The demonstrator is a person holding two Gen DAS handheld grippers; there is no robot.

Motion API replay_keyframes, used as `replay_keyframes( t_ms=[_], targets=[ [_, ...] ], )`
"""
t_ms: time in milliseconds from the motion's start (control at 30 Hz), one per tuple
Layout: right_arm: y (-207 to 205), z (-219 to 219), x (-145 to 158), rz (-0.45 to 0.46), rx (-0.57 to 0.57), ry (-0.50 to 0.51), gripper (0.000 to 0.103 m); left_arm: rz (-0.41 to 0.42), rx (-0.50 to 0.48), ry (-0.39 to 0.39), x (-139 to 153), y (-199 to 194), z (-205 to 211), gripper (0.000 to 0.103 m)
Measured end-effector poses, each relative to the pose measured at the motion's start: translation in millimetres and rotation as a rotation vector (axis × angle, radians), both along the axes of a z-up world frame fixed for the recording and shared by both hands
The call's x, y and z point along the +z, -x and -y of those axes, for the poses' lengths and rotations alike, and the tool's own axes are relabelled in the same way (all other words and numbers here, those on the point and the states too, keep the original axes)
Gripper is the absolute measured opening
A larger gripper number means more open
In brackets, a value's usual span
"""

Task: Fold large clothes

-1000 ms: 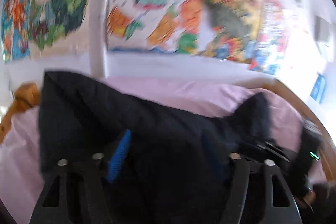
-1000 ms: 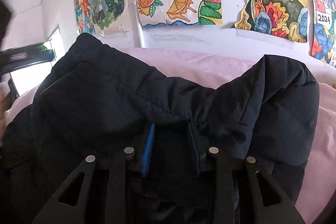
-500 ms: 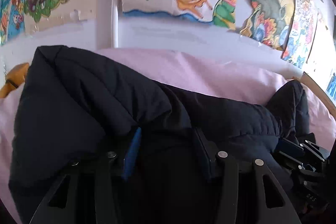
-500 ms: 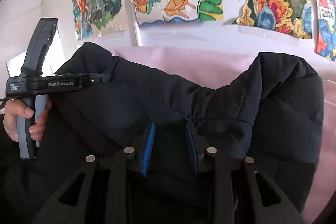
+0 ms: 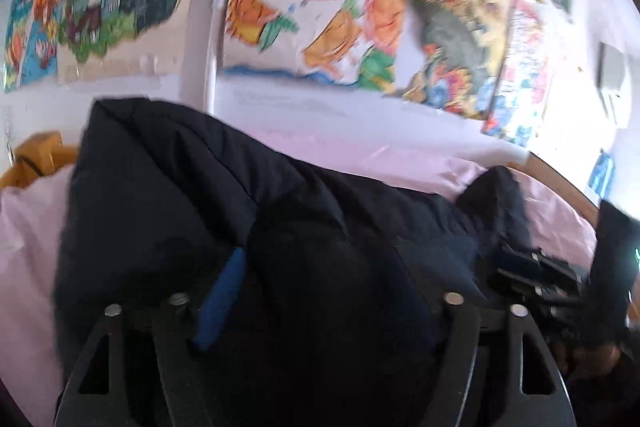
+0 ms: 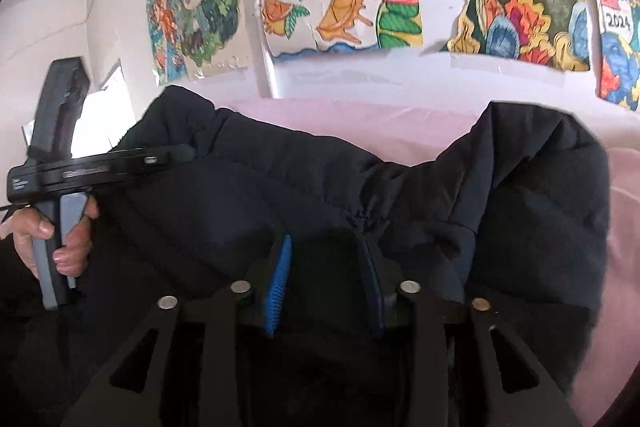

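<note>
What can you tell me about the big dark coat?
The coat is a dark navy, puffy, quilted jacket, bunched and creased on a pink sheet. Both grippers pinch its fabric: the right gripper has blue-padded jaws closed on a fold, and the left gripper does the same in its blurred view.

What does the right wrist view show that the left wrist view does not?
Only the right wrist view: the person's hand around the left gripper's handle, a poster marked 2024, sharp detail.

Only the left wrist view: a yellow-brown object at the bed's left edge, the right gripper from the side; it is blurred.

Both: the dark puffy jacket bunched between each gripper's fingers, the pink sheet, wall drawings.
</note>
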State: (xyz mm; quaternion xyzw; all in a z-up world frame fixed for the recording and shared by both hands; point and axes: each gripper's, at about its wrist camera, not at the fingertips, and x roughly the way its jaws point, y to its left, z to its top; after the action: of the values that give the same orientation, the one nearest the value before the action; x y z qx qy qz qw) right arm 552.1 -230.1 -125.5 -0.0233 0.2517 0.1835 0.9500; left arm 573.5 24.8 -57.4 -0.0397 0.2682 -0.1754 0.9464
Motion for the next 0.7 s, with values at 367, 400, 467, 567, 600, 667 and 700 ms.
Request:
replay_keyframes(
  t_ms=[367,400,467,567,600,667,700],
  targets=[
    [16,12,-2,-0.032,-0.039,0.085,0.042,-0.094,0.025,-0.126,-23,2,6,0.075],
    [15,11,-6,-0.040,-0.040,0.091,0.042,-0.100,0.026,-0.138,-25,1,6,0.075],
    [12,9,-10,-0.051,-0.041,0.099,0.042,-0.107,0.030,-0.147,-27,-1,8,0.076],
    [11,10,-11,-0.056,-0.036,0.091,0.042,-0.101,0.025,-0.142,-26,1,7,0.076],
    [12,11,-10,-0.056,-0.035,0.088,0.042,-0.102,0.021,-0.139,-25,1,7,0.077],
    [13,12,-9,-0.052,-0.031,0.081,0.045,-0.107,0.016,-0.132,-21,4,8,0.082],
    [15,13,-8,-0.052,-0.023,0.071,0.047,-0.113,0.013,-0.132,-19,4,8,0.087]
  ],
)
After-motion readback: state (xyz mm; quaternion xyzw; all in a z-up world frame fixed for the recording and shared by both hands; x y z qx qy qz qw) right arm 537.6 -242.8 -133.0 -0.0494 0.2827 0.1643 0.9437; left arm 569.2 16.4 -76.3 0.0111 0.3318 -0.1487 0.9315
